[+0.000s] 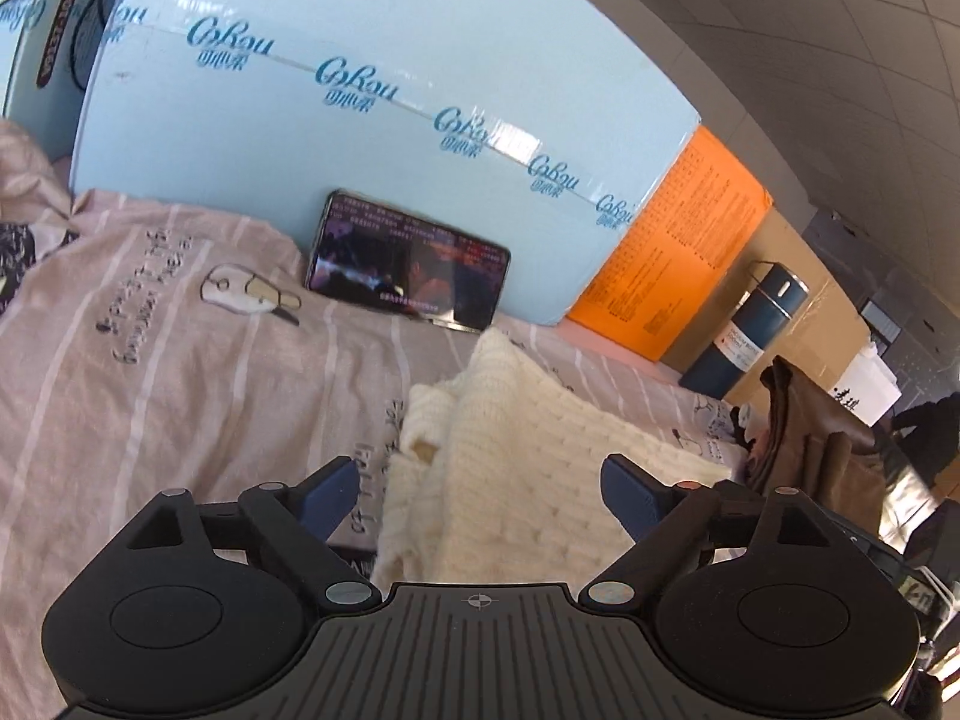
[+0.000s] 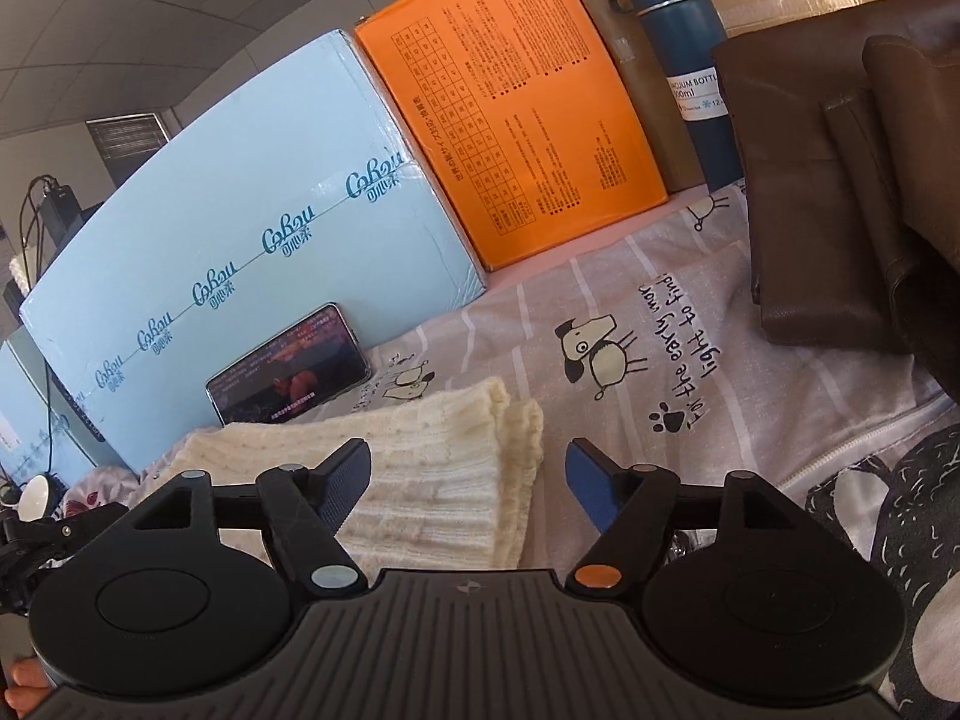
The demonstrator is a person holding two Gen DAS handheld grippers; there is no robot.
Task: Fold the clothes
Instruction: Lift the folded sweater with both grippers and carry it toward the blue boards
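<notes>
My left tongs stand wide open, gripping nothing; the cream knit sweater lies folded between and beyond the jaws at 12 o'clock. My right tongs are likewise open and empty over the same sweater. Judged: this fold is complete. A brown garment at 2 o'clock already lies folded. Containers: blue box, orange box, flask; all closed, contents unseen.
</notes>
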